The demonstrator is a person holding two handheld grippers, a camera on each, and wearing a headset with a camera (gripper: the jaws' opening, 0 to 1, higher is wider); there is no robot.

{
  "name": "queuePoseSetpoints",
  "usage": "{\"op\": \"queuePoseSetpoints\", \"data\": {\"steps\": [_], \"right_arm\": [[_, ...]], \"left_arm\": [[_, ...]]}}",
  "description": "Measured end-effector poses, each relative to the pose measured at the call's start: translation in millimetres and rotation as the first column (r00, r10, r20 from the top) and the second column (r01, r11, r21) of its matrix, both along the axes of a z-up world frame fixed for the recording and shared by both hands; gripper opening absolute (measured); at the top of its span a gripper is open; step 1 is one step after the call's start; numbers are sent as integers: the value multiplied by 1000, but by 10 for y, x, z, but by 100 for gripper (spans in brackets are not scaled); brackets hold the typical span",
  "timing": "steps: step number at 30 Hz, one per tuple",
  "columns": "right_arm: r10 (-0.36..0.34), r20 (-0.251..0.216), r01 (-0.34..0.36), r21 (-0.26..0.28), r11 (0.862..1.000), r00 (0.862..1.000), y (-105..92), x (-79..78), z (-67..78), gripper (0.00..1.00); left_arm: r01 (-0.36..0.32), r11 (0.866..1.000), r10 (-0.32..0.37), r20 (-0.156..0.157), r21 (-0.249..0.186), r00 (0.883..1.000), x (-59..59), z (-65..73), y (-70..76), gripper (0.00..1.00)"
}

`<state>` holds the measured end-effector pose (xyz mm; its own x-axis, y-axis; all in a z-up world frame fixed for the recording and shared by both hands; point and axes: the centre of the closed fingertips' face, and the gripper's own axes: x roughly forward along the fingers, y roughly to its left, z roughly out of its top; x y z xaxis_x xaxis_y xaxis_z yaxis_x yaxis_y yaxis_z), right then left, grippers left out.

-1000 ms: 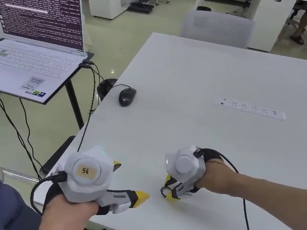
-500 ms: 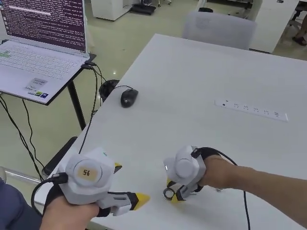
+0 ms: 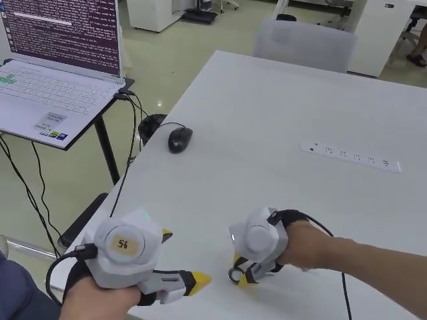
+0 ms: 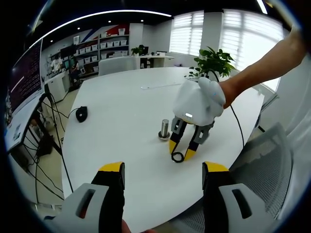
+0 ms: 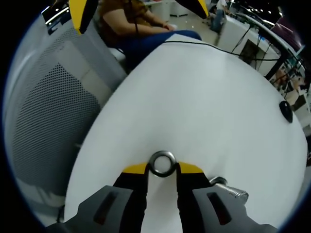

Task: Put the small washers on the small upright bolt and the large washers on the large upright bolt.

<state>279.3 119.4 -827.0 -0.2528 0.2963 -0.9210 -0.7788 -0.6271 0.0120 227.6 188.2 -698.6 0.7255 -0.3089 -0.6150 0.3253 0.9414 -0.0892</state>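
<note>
— While a washer (image 5: 162,163) is being pinched in the right gripper's (image 5: 162,168) tips over the counter (image 5: 204,97), where is the upright bolt (image 4: 164,129) being seen?
— Just beside that gripper; the left gripper (image 4: 163,170) is being held with jaws spread, empty.

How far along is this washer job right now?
Done: nothing I can confirm; whether the upright bolt already carries washers is too small to tell. In hand: the right gripper is shut on one washer, close beside that bolt. Left: slipping it on; the left gripper is open.
</note>
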Motion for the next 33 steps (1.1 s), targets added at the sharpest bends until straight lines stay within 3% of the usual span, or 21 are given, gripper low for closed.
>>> {"op": "queuePoseSetpoints", "data": {"steps": [6,11,13,16,20,26,33], "right_arm": [[-102,-34,103,50,993,994,-47,32,76,23],[-157,-14,157,98,983,988,-100,130,216,23],[-199,-25,201,138,970,980,-76,194,326,23],[-295,-49,299,192,935,954,-23,354,543,23],[-357,-57,359,255,898,932,58,540,792,23],[-387,-20,378,265,887,922,91,731,928,23],[-405,5,395,211,894,914,103,832,780,23]], "left_arm": [[-4,1000,4,-4,1,1000,-15,-24,27,64],[-3,1000,3,-3,0,1000,-7,-23,26,64],[-1,1000,1,-4,1,1000,-1,-25,19,64],[4,1000,-4,-4,0,1000,16,-30,-9,64],[12,1000,-12,-1,-4,1000,40,-23,-59,64],[24,1000,-24,1,-3,1000,56,-13,-96,64],[19,1000,-19,3,3,1000,51,12,-66,64]]}}
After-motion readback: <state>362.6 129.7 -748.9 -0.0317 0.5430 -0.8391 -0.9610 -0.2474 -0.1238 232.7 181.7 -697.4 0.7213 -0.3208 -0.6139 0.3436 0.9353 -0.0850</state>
